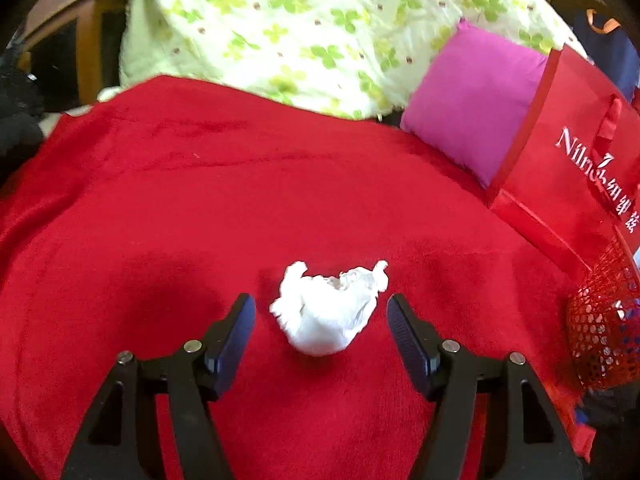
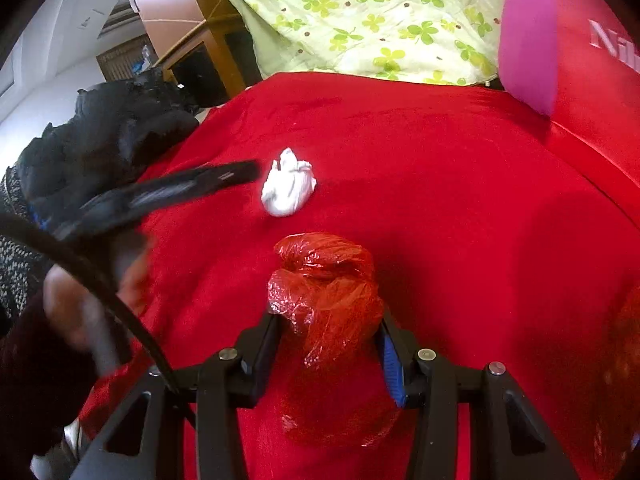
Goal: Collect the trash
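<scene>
Count: 1 white tissue wad (image 1: 326, 312) on 1 red blanket (image 1: 200, 200). 1 crumpled red plastic bag (image 2: 326, 292) — only in the right wrist view. 1 pink cushion (image 1: 476, 100), 1 red paper shopping bag (image 1: 560, 168), 1 green clover-print quilt (image 1: 300, 20), 1 red mesh basket (image 1: 600, 320) at the edge. 2 claws — left claw (image 1: 322, 312), right claw (image 2: 326, 332).

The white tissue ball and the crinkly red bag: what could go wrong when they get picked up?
1. The white tissue ball lies loose between the open fingers of the left tool; closing off-centre might nudge it away or pinch the red blanket.
2. The right tool squeezes a crumpled red plastic bag; such slippery film could slide out.
3. Red bag on red blanket is hard to spot if dropped.
</scene>
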Motion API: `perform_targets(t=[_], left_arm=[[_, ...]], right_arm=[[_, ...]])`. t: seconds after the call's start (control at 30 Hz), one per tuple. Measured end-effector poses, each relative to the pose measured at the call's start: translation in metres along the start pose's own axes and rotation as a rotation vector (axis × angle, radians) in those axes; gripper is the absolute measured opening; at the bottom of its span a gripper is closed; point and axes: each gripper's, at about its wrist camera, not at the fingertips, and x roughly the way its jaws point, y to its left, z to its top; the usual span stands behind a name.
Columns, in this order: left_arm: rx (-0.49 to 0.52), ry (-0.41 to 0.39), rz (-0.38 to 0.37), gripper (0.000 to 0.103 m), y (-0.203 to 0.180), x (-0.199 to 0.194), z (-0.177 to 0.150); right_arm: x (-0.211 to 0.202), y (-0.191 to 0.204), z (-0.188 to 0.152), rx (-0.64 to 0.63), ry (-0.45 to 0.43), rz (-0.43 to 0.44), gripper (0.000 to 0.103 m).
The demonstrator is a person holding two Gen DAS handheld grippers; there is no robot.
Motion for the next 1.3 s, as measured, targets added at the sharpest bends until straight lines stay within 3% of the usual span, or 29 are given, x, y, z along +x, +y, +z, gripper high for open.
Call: perform_targets(t=[0.2,0.23,0.27,0.43,0.6,0.8,0.97,1.3], left_arm=[[-0.029,0.069,0.006,0.069,-0.001,0.03,-0.001],[-0.04,0.073,0.014,0.064,0.0,0.032,-0.002],[-0.05,0.075,0.013,0.047,0.0,0.033,-0.002],[-0.08,0.071,0.027,0.034,-0.003,0.02,-0.007],[-0.07,-0.002,0.067,0.034,-0.022,-0.039,-0.018],[0.003,-0.119,0.197,0.034,-0.05,-0.144,-0.043],[0.031,-0.165,0.3,0.034,-0.066,-0.206,-0.066],[0.08,-0.256,0.372,0.034,-0.105,-0.258,-0.086]], right_arm=[[-0.009,-0.015,-0.017,0.028,0.004,0.004,0.048],[-0.01,-0.015,-0.019,0.032,0.0,0.006,0.048],[-0.011,-0.014,-0.019,0.027,-0.003,0.003,0.048],[-0.019,-0.004,-0.02,0.01,-0.017,0.008,0.048],[-0.045,0.01,-0.022,-0.038,-0.059,-0.014,0.048],[-0.094,0.026,-0.024,-0.029,-0.144,-0.006,0.048],[-0.129,0.047,-0.032,-0.019,-0.201,0.007,0.048],[-0.174,0.072,-0.05,-0.029,-0.271,0.045,0.049]])
